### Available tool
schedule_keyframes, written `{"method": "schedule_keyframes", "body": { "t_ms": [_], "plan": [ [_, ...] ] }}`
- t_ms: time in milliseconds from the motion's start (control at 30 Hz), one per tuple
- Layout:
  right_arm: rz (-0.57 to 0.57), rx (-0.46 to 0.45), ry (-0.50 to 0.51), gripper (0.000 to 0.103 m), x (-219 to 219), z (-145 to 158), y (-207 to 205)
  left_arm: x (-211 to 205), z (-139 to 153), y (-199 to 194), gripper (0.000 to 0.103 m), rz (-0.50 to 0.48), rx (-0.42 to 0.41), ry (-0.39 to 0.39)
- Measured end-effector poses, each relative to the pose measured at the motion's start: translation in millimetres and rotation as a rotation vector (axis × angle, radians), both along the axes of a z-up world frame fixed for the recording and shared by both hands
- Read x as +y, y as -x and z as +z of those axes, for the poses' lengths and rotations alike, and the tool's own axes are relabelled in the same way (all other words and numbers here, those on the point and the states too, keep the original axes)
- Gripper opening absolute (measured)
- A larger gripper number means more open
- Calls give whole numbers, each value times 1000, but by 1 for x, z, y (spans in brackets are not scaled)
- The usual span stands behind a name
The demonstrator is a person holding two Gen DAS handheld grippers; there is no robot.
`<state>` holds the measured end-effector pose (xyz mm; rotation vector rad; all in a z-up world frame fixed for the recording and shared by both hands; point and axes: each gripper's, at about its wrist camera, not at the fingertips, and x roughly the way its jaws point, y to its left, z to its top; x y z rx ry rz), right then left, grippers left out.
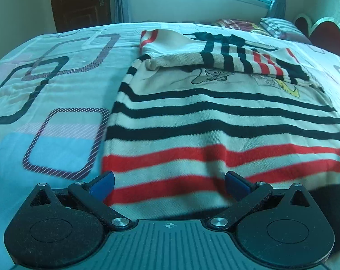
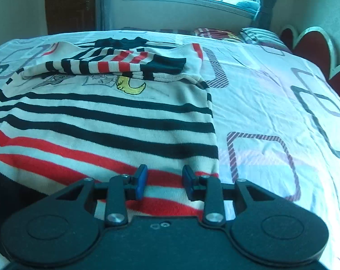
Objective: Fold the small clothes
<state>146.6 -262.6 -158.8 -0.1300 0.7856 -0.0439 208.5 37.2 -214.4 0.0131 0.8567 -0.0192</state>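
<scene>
A small cream sweater (image 1: pixel 215 112) with black and red stripes and a cartoon print lies flat on the bed, hem nearest me. Its striped sleeves (image 1: pixel 244 60) are folded across the chest. My left gripper (image 1: pixel 168 184) is open wide over the hem near the sweater's left edge, jaws not touching the cloth that I can tell. In the right wrist view the sweater (image 2: pixel 102 117) fills the left half. My right gripper (image 2: pixel 164 180) is open, narrower, over the hem by the sweater's right edge. Its sleeves (image 2: pixel 116 65) show here too.
The bed sheet (image 1: pixel 53 103) is pale with dark rounded-square patterns and also shows in the right wrist view (image 2: pixel 271 112). Pillows (image 1: pixel 278 27) and a red headboard (image 2: pixel 311 47) are at the far right. A window and a dark door are behind.
</scene>
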Motion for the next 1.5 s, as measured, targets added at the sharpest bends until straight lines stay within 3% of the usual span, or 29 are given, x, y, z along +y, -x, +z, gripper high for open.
{"method": "schedule_keyframes", "body": {
  "t_ms": [67,133,233,333,433,667,1000,1333,1500],
  "plan": [
    [25,-16,-60,35,9,5,17,4,2,11,103,12,14,-24],
    [55,-17,-83,35,26,5,29,12,0,22,103,2,11,7],
    [104,-2,-89,35,52,1,40,15,-9,32,103,-11,16,11],
    [122,26,-34,37,67,-7,47,23,-13,40,103,-9,-1,6],
    [66,24,-42,45,52,-15,54,35,-14,49,103,-4,-3,9],
    [-51,12,-18,49,19,-13,68,44,-13,57,103,-2,2,14],
    [-92,1,-102,57,20,-1,77,50,-6,64,103,10,46,104],
    [-130,9,-136,62,15,-2,84,38,-5,73,102,-49,53,145],
    [-168,8,-146,62,3,-1,90,37,-3,73,95,-69,56,168]
  ]
}}
